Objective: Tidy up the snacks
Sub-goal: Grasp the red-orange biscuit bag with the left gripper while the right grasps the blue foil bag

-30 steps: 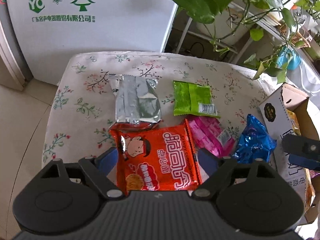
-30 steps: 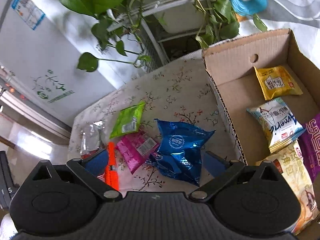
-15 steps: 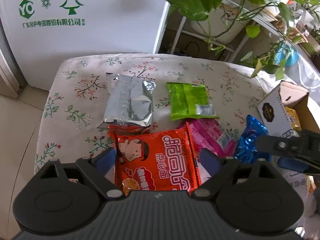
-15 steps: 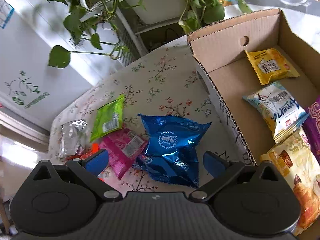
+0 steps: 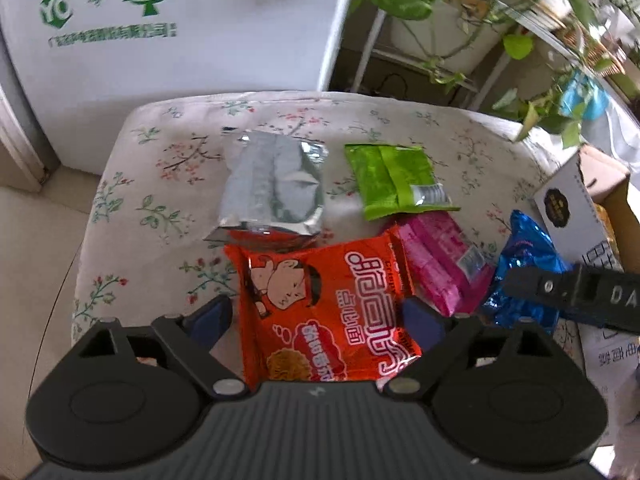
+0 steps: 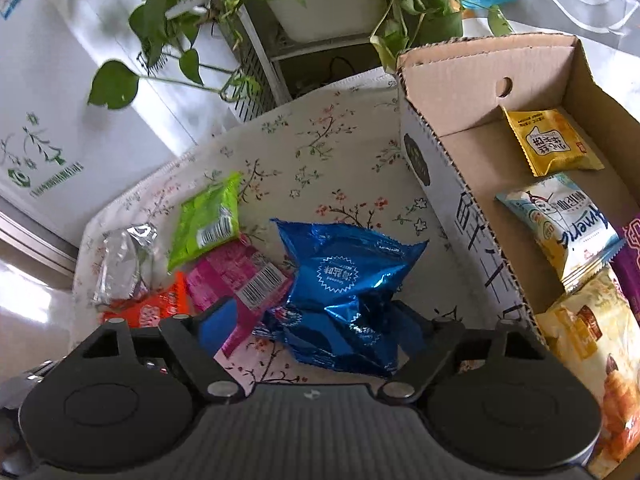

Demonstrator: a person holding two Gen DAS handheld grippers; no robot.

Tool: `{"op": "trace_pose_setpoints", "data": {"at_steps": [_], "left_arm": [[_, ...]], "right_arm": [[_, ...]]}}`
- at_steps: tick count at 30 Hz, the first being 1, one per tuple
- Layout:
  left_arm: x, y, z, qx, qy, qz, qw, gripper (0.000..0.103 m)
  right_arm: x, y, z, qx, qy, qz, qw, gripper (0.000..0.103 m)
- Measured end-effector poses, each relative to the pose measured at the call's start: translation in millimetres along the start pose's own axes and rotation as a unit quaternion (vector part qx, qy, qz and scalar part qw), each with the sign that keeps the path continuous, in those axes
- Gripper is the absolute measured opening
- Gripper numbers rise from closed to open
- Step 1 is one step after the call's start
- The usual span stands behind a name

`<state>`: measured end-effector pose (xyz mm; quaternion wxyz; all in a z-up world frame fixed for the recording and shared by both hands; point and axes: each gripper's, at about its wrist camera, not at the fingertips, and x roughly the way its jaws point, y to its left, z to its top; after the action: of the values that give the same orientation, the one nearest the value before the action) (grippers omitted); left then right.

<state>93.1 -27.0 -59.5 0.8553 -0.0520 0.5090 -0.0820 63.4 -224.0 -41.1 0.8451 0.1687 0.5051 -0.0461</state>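
My left gripper (image 5: pixel 316 318) is open, its jaws either side of the near end of an orange noodle packet (image 5: pixel 332 308) on the floral table. A silver packet (image 5: pixel 272 188), a green packet (image 5: pixel 394 180) and a pink packet (image 5: pixel 440 264) lie beyond it. My right gripper (image 6: pixel 310 322) is open and straddles a blue foil packet (image 6: pixel 344 280); the same packet shows in the left wrist view (image 5: pixel 528 252), with a right gripper finger (image 5: pixel 576 292) over it. The cardboard box (image 6: pixel 452 92) to the right holds several snacks.
A white cabinet (image 5: pixel 180 20) stands behind the table. A plant stand (image 6: pixel 320 0) with trailing leaves is behind the table and box. The table's left edge (image 5: pixel 88 240) drops to the floor.
My right gripper has come down and forward over the blue packet, which now sits between its jaws. My left gripper has stayed over the orange packet with little movement.
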Motion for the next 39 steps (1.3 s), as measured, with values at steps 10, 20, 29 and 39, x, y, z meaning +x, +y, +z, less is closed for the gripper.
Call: {"op": "trace_pose_setpoints", "data": {"at_steps": [10,20,29,39], "left_arm": [[-12,19,5,-0.011,-0.01,0.0,0.9999,0.083],[7,9,3,0.02,-0.003,0.032,0.9993,0.101],[13,-4,-1,0.054,-0.005,0.062,0.9966,0.103],[14,-6,-1,0.051,0.0,0.068,0.9964,0.103]], "right_arm": [[7,3,0,-0.01,0.004,0.035,0.999,0.076],[19,5,-1,-0.005,-0.002,0.028,1.0,0.091],[22,14,-4,-0.054,-0.018,0.004,0.998,0.09],[20,15,-5,-0.068,-0.017,0.007,0.998,0.08]]}}
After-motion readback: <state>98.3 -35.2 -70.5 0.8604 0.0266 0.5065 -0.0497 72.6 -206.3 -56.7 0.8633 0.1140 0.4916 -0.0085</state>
